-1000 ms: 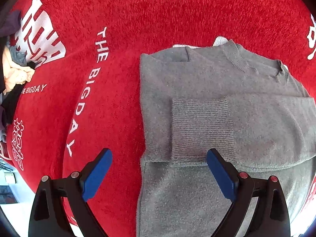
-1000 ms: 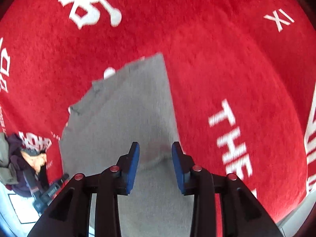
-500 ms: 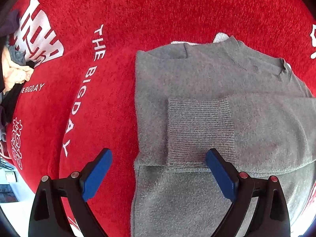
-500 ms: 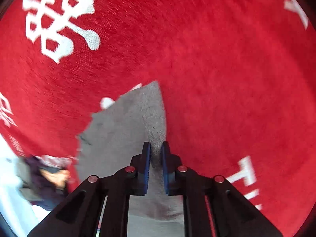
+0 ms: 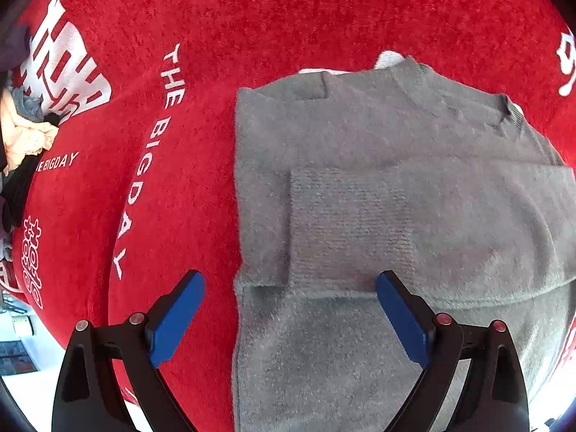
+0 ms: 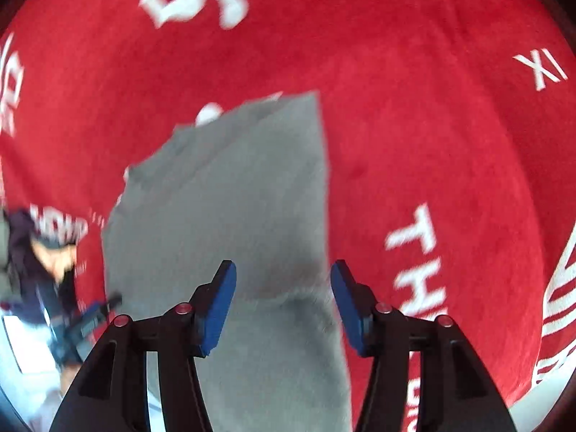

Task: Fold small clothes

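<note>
A: Sweater lies flat on the red cloth, one sleeve already folded across the chest. The body fold is left, I'd judge.

B: Grippers?

A: Left gripper hangs spread wide above the sweater's left edge, holding nothing. Right gripper has just been opening; its jaws stand apart over the right edge, pads clear of the knit.

B: Anything unclear?

A: Hem is cut off in both views. The right view is blurred. A clothes pile sits half hidden at the rim.
</note>
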